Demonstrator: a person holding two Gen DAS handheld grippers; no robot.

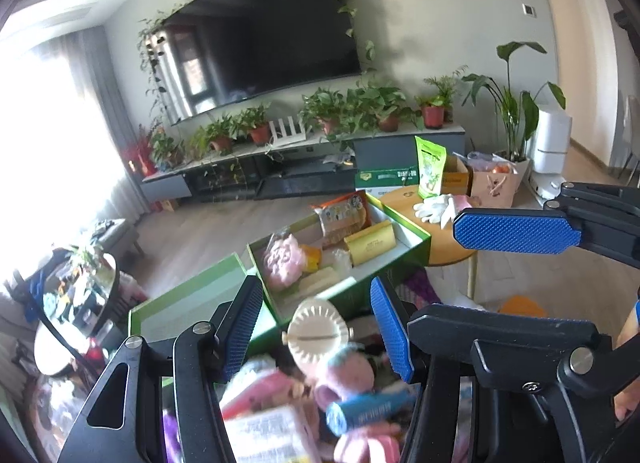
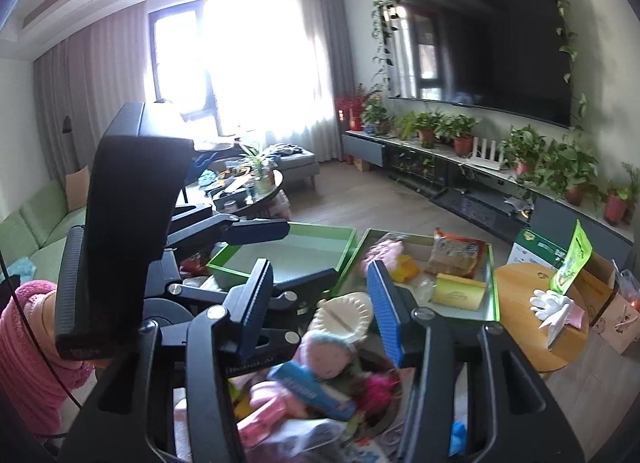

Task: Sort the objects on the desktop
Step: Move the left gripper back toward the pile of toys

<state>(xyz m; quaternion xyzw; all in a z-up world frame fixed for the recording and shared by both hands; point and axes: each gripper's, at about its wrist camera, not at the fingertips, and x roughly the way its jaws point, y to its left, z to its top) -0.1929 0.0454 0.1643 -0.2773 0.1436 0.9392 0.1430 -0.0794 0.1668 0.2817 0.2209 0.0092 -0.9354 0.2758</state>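
A blurred heap of small objects lies under both grippers: a cream dumpling mould (image 1: 318, 329) (image 2: 344, 315), a pink plush toy (image 1: 348, 367) (image 2: 324, 355), a blue tube (image 1: 372, 411) (image 2: 308, 383) and pink packets. My left gripper (image 1: 316, 327) hangs open above the heap with nothing between its pads. My right gripper (image 2: 320, 303) hovers open over the same heap, also holding nothing. Beyond stand an empty green tray (image 1: 188, 311) (image 2: 288, 255) and a green box (image 1: 420, 241) (image 2: 494, 295) with a pink item, a snack bag and a gold carton inside. A right gripper finger (image 1: 516, 229) reaches in from the right.
A round wooden side table (image 1: 444, 247) (image 2: 520, 303) with white gloves (image 2: 548, 301) and a green pouch (image 2: 572, 263) stands right of the box. A cluttered coffee table (image 2: 256, 187) sits left, and a TV bench with potted plants (image 1: 320, 143) lines the wall. A pink sleeve (image 2: 28, 335) shows at far left.
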